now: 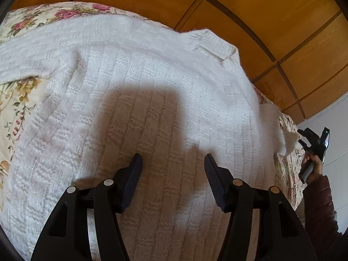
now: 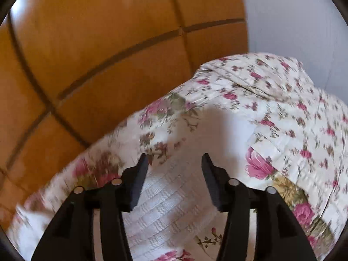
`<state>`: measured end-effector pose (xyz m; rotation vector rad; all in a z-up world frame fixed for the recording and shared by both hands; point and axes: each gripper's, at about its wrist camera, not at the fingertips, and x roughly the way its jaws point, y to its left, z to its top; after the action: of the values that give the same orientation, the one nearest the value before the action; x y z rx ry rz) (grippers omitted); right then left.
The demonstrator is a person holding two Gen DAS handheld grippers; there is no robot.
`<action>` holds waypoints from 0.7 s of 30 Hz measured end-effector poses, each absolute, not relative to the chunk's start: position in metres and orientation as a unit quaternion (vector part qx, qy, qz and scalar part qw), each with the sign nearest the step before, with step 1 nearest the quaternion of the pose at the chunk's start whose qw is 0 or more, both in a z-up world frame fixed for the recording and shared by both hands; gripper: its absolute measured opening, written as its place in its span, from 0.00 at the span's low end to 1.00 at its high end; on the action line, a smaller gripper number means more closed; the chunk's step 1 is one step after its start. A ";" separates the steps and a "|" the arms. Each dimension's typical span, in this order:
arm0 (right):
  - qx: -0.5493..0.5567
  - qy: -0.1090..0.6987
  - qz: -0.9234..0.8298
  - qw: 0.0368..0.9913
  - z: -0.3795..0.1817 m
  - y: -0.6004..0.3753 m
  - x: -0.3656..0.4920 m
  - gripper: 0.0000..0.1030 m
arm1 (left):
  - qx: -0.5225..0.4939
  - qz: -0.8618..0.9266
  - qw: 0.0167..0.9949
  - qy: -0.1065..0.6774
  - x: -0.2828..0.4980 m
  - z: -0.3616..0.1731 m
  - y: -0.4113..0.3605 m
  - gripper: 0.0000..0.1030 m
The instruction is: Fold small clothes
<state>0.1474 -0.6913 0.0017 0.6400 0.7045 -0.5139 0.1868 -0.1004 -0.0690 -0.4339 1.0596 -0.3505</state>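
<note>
Left wrist view: my left gripper (image 1: 173, 158) hangs wide open over the white sweater (image 1: 134, 100), gripping nothing. That sweater lies spread on the floral bedspread (image 1: 19, 100), collar (image 1: 214, 43) at the far edge near the wooden panels (image 1: 271, 17). My right gripper (image 2: 175, 158) is open and empty too, above a sleeve (image 2: 165, 198) beside the pillow (image 2: 282, 100). I judge the loose, fuzzy knit could snag on a finger or bunch if I pinch too shallow, leaving a crooked fold.

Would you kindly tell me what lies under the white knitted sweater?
The white knitted sweater lies on a floral bedspread, which shows around its edges. Whatever is directly beneath the sweater's middle is covered and cannot be seen.
</note>
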 end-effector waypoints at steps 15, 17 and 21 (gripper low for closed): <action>0.377 0.381 -0.233 0.812 -0.053 -0.695 0.138 0.05 | -0.199 -0.165 0.830 0.495 0.177 -0.061 -0.092 0.56; 0.348 0.360 -0.256 0.827 -0.032 -0.695 0.128 0.05 | -0.193 -0.156 0.835 0.491 0.173 -0.059 -0.085 0.56; 0.317 0.355 -0.325 0.817 -0.022 -0.713 0.104 0.05 | -0.195 -0.142 0.841 0.484 0.166 -0.054 -0.064 0.56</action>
<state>0.1036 -0.7134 -0.0222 0.6750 0.7556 -0.6935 0.1664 -0.0638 -0.0540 -0.4117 1.0235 -0.3003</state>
